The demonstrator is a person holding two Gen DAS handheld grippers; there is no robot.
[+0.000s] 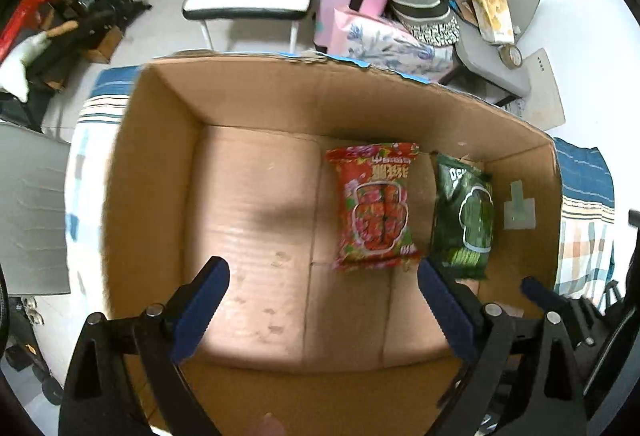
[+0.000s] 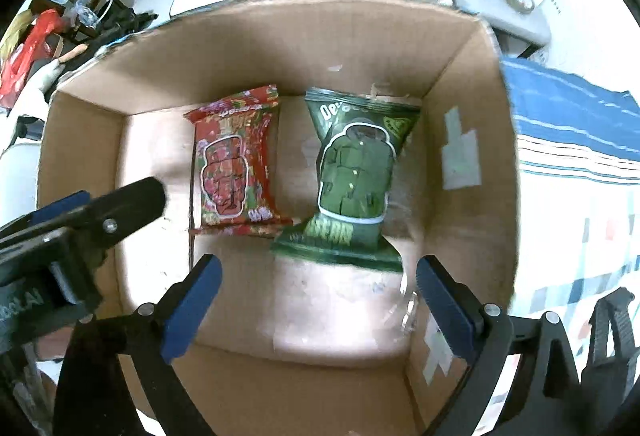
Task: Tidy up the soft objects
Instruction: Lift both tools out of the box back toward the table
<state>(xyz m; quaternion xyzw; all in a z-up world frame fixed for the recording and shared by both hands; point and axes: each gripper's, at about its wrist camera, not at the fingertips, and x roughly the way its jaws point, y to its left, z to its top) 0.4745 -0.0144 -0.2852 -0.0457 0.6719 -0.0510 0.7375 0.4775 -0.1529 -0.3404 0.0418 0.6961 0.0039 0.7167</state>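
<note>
Two tongs hang spread and empty over the box (image 1: 160, 164). Left tongs (image 1: 324, 312) stand before its bare left floor; the red pack (image 1: 374, 208) lies ahead and to their right. Right tongs (image 2: 318, 308) face the green pack (image 2: 354, 176) directly, so the right hand is judged nearer it. Both packs lie flat, side by side, long axes running away from the tongs, near the right wall. Both are puffy printed pouches with crimped ends.
</note>
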